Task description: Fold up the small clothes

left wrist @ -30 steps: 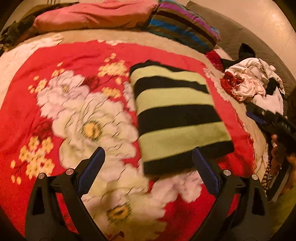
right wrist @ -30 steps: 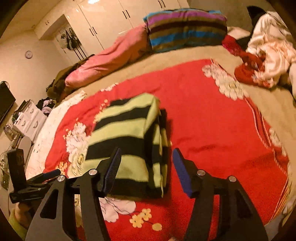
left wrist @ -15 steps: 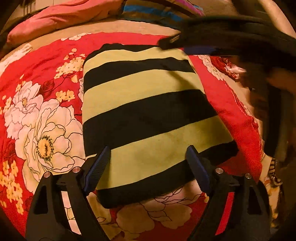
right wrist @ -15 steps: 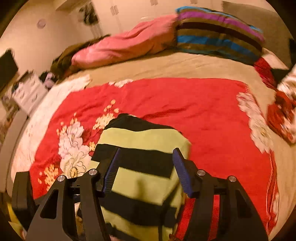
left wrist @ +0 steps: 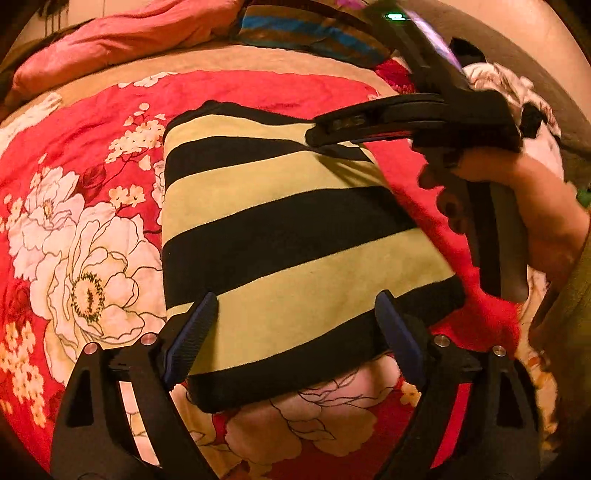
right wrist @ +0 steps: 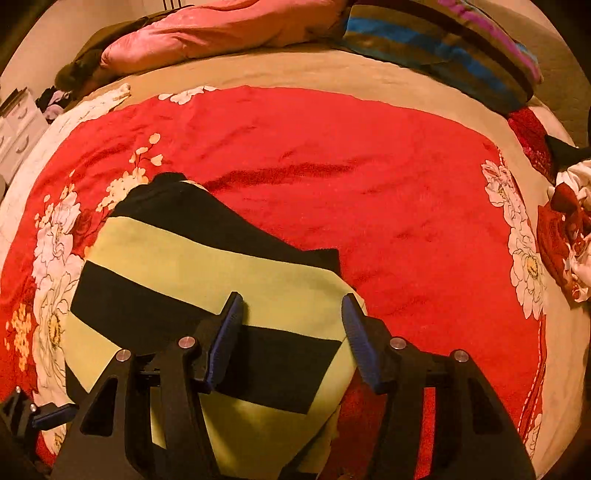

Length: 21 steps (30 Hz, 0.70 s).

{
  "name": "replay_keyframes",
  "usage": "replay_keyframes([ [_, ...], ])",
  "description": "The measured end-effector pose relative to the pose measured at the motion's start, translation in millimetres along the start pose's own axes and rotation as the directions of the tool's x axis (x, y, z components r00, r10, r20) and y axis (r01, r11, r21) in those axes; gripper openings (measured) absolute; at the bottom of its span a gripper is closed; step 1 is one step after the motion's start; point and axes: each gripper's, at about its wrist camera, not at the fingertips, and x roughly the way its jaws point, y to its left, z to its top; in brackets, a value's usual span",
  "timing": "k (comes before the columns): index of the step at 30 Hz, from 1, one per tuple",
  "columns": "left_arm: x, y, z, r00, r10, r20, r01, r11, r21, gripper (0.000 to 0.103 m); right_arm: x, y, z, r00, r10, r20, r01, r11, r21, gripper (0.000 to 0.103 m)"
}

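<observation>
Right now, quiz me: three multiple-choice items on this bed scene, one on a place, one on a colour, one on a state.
1. The striped garment lies on:
A. red floral blanket
B. pink pillow
C. floor

2. Its stripes are:
A. blue and white
B. black and pale green
C. red and grey

3. The left hand-held gripper is:
A. shut on the garment
B. out of view
C. open over the garment's near edge

Answers: 1 A, blanket shows all around it; 2 B, alternating bands; 3 C, pads wide apart.
</observation>
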Motion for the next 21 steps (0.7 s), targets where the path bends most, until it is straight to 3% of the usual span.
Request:
replay_keyframes([
  [6,-17,4,-1,1.000,-0.017,0.018,0.018,0.999,-0.030,0.080,-48,-10,-8,0.989,0.102,0.109,-0.109,0.993,0.055,0.059],
  [9,-28,2,-3,1.000,-0.013,0.028,0.014,0.999,-0.030,0.081,-76,-14,-18,0.972,0.171,0.159,-0.186,0.979,0.084,0.066],
  [13,-36,2,-4,0.999,0.011,0.037,-0.010,1.000,-0.014,0.081,-110,-8,-34,0.953,0.215,0.215,-0.232,0.971,0.059,0.067],
  [19,-43,11,-10,0.999,0.032,0.031,-0.032,0.999,-0.025,0.083,-136,-2,-59,0.935,0.259,0.243,-0.276,0.960,0.039,0.066],
  [21,-44,14,-12,0.999,0.038,0.027,-0.037,0.999,-0.031,0.083,-136,-1,-68,0.936,0.267,0.231,-0.283,0.958,0.040,0.055],
])
